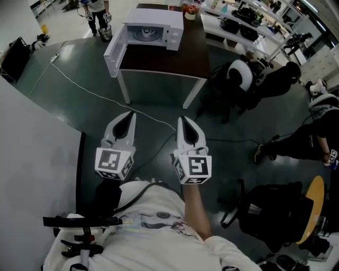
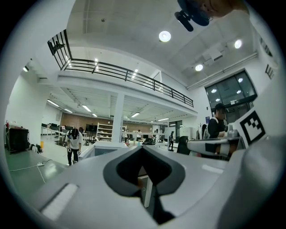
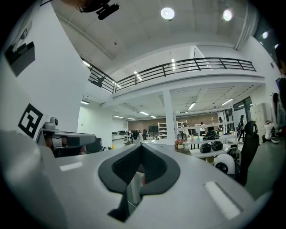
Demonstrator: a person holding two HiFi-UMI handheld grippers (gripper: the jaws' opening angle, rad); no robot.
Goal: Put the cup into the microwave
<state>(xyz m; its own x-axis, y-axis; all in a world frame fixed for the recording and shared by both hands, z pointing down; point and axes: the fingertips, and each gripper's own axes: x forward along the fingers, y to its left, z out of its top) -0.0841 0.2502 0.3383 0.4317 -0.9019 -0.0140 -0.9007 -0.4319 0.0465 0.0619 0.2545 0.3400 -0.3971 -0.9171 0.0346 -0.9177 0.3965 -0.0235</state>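
A white microwave [image 1: 153, 29] stands on a dark-topped white table [image 1: 164, 61] across the floor, its door [image 1: 114, 50] swung open to the left. Behind it on the table's far right sits a small white cup [image 1: 189, 14] with something red in it. My left gripper [image 1: 130, 115] and right gripper [image 1: 180, 119] are held side by side well short of the table, pointing level toward it. Both have their jaws together with nothing between them. In the left gripper view the left gripper [image 2: 143, 148] points at the microwave [image 2: 107, 150]. The right gripper [image 3: 142, 146] points past the cup [image 3: 180, 144].
A white cable [image 1: 90, 92] runs across the dark floor between me and the table. A black-and-white chair [image 1: 241, 74] and seated people [image 1: 312, 137] are at the right. A white partition [image 1: 32, 148] stands at my left. Shelves with pans [image 1: 238, 24] line the back right.
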